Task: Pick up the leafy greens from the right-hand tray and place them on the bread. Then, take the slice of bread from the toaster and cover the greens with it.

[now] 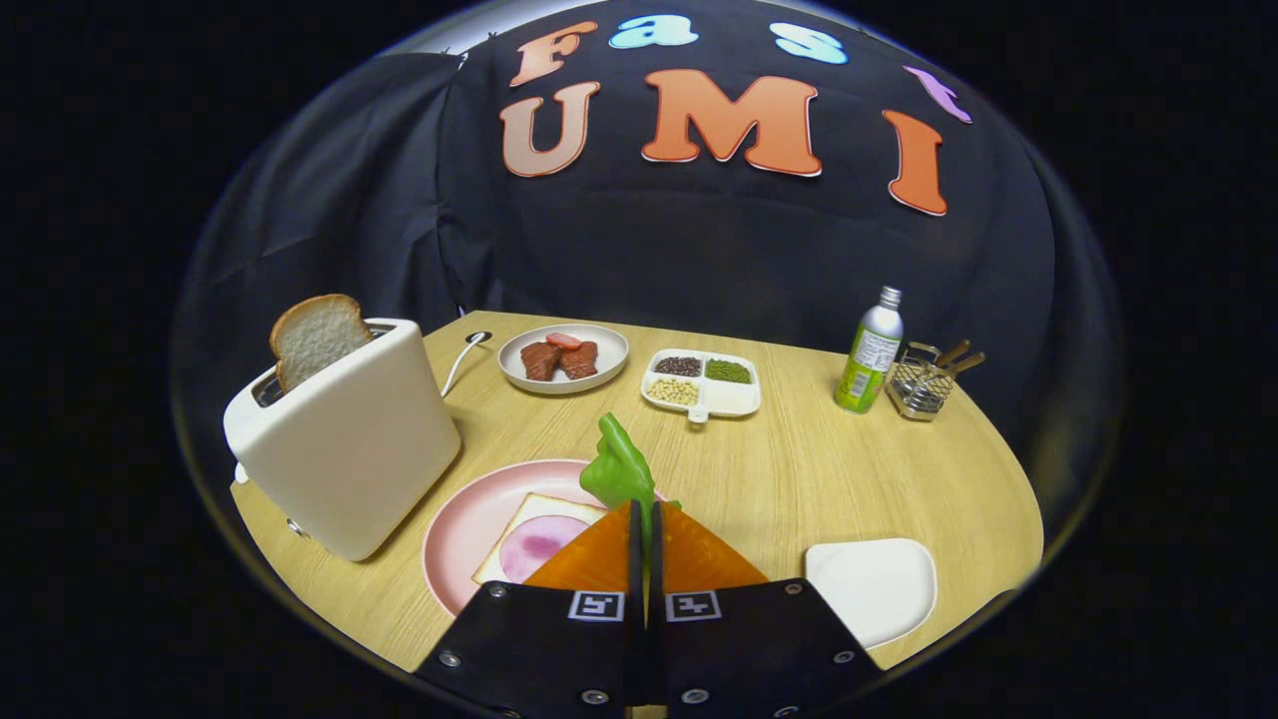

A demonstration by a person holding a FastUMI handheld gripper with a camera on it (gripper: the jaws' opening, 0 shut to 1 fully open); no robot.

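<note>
Claw was pressed together, pinching the leafy greens by their lower end; the leaf stood up just ahead of the fingertips, over the near edge of the pink plate. Bread with a pink round slice on it lay on that plate, just left of the fingers. White tray sat right of the claw, bare. Toaster stood left of the plate on the counter, second slice of bread poking out of its slot.

Handling guess: greens looked light and floppy (probably a soft plastic prop), so a pinch at the stem end seemed enough. Toaster slice likely light and stiff; take it by the exposed top edge.
</note>
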